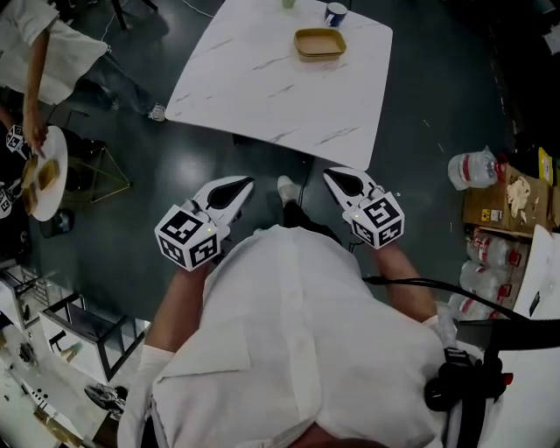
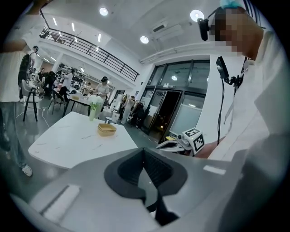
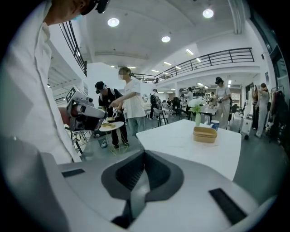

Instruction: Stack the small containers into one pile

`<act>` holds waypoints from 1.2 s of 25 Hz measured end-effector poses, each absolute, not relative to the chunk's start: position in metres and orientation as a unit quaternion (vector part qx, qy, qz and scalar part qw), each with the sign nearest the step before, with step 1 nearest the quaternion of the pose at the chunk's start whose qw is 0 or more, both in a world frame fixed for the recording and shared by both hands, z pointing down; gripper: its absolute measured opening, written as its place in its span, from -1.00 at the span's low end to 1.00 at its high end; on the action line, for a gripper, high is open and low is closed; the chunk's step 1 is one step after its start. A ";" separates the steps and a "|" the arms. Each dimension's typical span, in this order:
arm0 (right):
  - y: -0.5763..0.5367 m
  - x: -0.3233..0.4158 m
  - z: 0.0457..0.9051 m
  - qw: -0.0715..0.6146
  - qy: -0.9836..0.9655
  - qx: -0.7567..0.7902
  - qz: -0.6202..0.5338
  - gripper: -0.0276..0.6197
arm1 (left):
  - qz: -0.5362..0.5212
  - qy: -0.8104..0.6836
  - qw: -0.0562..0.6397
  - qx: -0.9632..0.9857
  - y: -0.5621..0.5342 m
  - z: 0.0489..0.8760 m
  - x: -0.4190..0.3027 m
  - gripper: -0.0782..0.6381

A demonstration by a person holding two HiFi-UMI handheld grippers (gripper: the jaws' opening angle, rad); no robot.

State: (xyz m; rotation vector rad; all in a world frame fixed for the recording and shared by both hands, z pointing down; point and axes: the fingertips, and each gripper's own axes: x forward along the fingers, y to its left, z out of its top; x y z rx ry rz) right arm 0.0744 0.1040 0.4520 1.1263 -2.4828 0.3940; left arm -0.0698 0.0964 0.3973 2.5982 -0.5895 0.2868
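The person holds both grippers close to the body, in front of the white shirt (image 1: 297,332) and over the dark floor (image 1: 157,201). They are well apart from the table (image 1: 262,87). The left gripper (image 1: 245,185) has its jaws together, and nothing is between them. The right gripper (image 1: 331,175) also has its jaws together and is empty. Both point toward the table. The tan containers (image 1: 319,43) stand on the far part of the table, nested as one pile as far as I can see. A blue cup (image 1: 336,13) stands just beside them. At the left, another person holds a round plate (image 1: 48,171) with food. Boxes (image 1: 512,201) and bottles (image 1: 490,262) lie on the floor at the right.
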 end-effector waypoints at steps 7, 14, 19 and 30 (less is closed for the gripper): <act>0.113 0.061 0.446 0.193 -0.887 0.398 0.129 -0.90 | 0.098 -0.210 0.229 0.946 0.106 0.395 -0.076 -0.76; 0.120 0.049 0.446 0.201 -0.891 0.387 0.126 -0.90 | 0.100 -0.204 0.234 0.945 0.114 0.397 -0.078 -0.76; 0.125 0.039 0.445 0.205 -0.897 0.371 0.122 -0.90 | 0.102 -0.209 0.237 0.943 0.119 0.395 -0.079 -0.76; 0.123 0.050 0.454 0.209 -0.897 0.368 0.131 -0.90 | 0.107 -0.211 0.246 0.940 0.113 0.405 -0.070 -0.76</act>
